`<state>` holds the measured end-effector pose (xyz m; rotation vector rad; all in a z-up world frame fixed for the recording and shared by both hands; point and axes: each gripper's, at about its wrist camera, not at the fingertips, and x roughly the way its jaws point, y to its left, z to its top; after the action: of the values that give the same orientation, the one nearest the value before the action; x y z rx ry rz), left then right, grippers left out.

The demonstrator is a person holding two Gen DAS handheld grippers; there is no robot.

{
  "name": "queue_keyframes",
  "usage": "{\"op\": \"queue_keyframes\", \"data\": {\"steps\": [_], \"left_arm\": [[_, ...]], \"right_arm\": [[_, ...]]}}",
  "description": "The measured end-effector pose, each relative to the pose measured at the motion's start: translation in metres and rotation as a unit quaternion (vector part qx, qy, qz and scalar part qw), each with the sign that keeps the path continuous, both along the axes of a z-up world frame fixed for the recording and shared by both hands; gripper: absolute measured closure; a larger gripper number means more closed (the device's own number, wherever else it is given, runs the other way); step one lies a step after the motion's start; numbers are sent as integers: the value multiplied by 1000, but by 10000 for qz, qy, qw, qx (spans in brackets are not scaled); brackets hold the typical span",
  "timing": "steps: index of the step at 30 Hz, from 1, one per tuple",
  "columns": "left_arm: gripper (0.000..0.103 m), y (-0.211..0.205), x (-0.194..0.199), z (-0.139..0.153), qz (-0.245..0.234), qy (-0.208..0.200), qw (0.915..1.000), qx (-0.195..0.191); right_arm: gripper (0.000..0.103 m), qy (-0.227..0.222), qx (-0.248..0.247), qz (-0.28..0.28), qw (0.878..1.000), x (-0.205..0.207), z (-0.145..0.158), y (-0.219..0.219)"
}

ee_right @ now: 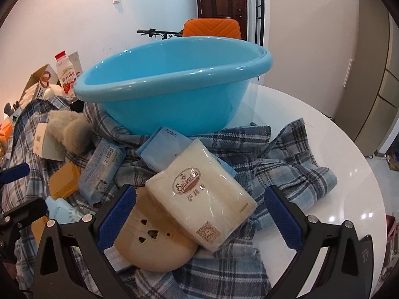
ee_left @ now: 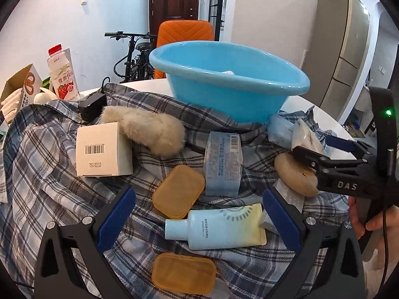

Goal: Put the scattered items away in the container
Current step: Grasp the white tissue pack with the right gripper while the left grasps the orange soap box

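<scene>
A blue plastic basin (ee_left: 224,84) (ee_right: 172,87) stands on a plaid shirt (ee_left: 49,174) (ee_right: 286,154). Scattered in front lie a white box (ee_left: 103,149), a furry pouch (ee_left: 147,129), a light-blue wipes pack (ee_left: 223,162), two amber soap cases (ee_left: 178,190) (ee_left: 183,272), a blue-and-yellow tube (ee_left: 219,226), a round wooden piece (ee_left: 295,174) (ee_right: 152,241) and a cream tissue pack (ee_right: 202,196). My left gripper (ee_left: 199,221) is open over the tube. My right gripper (ee_right: 199,216) (ee_left: 321,147) is open around the tissue pack.
A milk bottle (ee_left: 61,74), a carton (ee_left: 22,87) and a black adapter (ee_left: 92,104) stand at the back left. The white round table (ee_right: 336,199) shows bare to the right. An orange chair (ee_left: 185,32) and a bicycle (ee_left: 132,57) are behind.
</scene>
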<state>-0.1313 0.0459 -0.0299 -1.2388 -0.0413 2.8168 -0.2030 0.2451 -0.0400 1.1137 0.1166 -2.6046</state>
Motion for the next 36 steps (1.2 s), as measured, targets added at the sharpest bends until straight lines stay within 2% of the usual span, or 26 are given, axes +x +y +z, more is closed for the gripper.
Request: {"op": "queue_keyframes", "data": {"steps": [9, 19, 24, 31, 36], "left_arm": [[0, 11, 2, -6, -180, -74, 9998, -106], [0, 7, 5, -6, -157, -106, 9998, -77], [0, 5, 7, -8, -144, -143, 9998, -75], [0, 9, 11, -13, -257, -235, 9993, -166], [0, 16, 10, -12, -462, -401, 9981, -13]], "right_arm": [[2, -53, 80, 46, 9999, -4, -9, -1], [39, -136, 40, -62, 9999, -1, -7, 5], [51, -101, -125, -135, 9998, 7, 1, 11], [53, 28, -371, -214, 9991, 24, 17, 19], [53, 230, -306, -293, 9988, 39, 27, 20]]}}
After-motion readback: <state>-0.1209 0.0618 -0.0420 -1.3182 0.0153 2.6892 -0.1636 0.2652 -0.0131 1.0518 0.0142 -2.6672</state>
